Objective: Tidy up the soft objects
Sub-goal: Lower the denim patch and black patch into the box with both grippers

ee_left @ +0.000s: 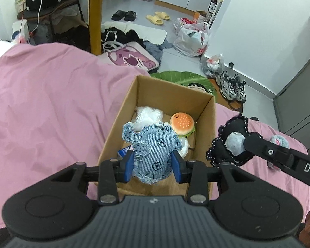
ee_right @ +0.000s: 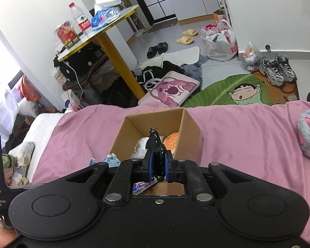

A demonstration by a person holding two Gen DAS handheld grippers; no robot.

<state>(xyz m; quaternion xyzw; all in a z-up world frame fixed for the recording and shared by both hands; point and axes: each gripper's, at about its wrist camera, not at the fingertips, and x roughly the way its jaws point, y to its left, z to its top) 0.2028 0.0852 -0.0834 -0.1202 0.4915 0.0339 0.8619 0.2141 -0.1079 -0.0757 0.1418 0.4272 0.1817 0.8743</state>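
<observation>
An open cardboard box stands on the pink bed; it also shows in the right wrist view. Inside lie a burger plush and a white plastic-wrapped item. My left gripper is shut on a denim plush and holds it over the box's near end. My right gripper is shut on a black plush with a grey patch, seen edge-on, at the box's right rim. A fluffy grey-and-pink plush lies on the bed at the right.
The pink bedcover surrounds the box. Beyond the bed's edge the floor holds a pink bear cushion, a green leaf rug, sneakers, plastic bags and slippers. A yellow-legged round table stands at the left.
</observation>
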